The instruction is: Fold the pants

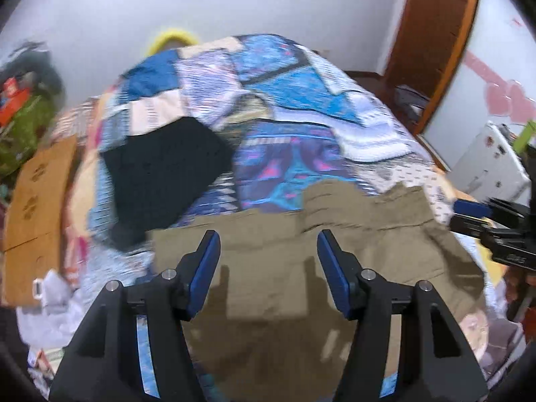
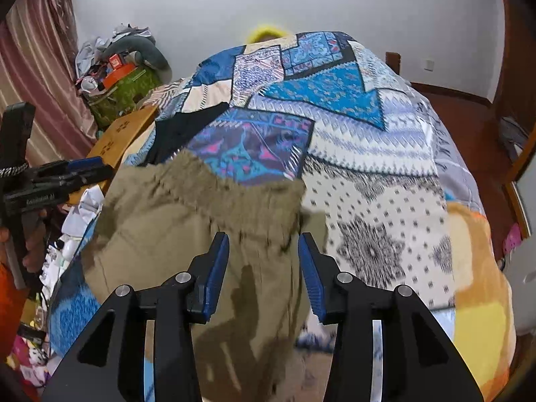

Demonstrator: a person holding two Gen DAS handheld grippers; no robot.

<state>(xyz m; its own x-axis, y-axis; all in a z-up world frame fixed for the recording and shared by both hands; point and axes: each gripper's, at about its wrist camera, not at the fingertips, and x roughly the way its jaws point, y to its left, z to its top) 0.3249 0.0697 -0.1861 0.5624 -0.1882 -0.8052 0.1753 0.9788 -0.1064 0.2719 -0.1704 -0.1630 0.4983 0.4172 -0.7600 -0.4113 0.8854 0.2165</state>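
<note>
Left wrist view: left gripper sits bottom centre, jaws spread w/ nothing between the pads, hovering over the khaki pants. Pants fill the lower middle of the frame, lying on the patchwork bedspread; far edge looks ragged and bunched. A black garment lies left of centre, apart from the pants. Right gripper shows at the right edge, beside the pants' far corner; can't tell its jaw state from here.

Right wrist view: right gripper bottom centre, jaws parted, narrower than the left's, pinching nothing; pants spread underneath, lower left to centre, top hem crumpled. Left gripper visible at the left edge, near the pants' edge.

Step, as I read it: between grabs, neither claw on cloth; a fold prob. laid or about to start. Next move calls for both to drop onto an edge, pinch cloth, then carry it over evenly, smoothing the bunched hem.
</note>
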